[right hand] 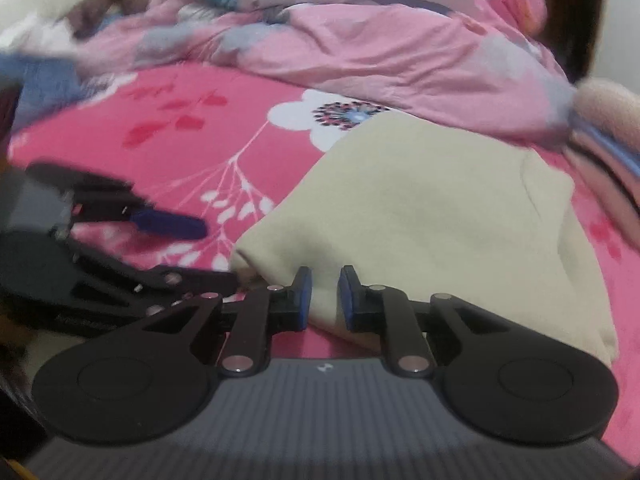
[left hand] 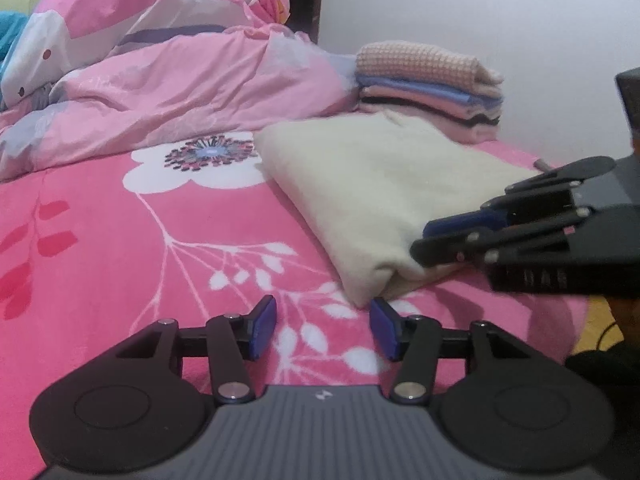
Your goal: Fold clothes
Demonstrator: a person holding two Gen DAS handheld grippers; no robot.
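Observation:
A cream garment point(left hand: 372, 200) lies folded on the pink flowered bedsheet point(left hand: 120, 248). My left gripper point(left hand: 323, 328) is open with only sheet between its blue pads point(left hand: 264, 326), just short of the garment's near corner. At that fold's right side, my right gripper point(left hand: 424, 240) comes in side-on. In the right wrist view my right gripper point(right hand: 325, 300) is shut on the near edge of the cream garment point(right hand: 420, 208), and cloth fills the narrow gap between its pads. The left gripper point(right hand: 212, 254) lies open to the left of the garment's corner.
A stack of folded clothes point(left hand: 428, 88) stands behind the cream garment by the white wall point(left hand: 500, 20). A crumpled pink duvet point(left hand: 180, 80) fills the back left of the bed. A blue cloth point(right hand: 44, 84) lies at the far left, blurred.

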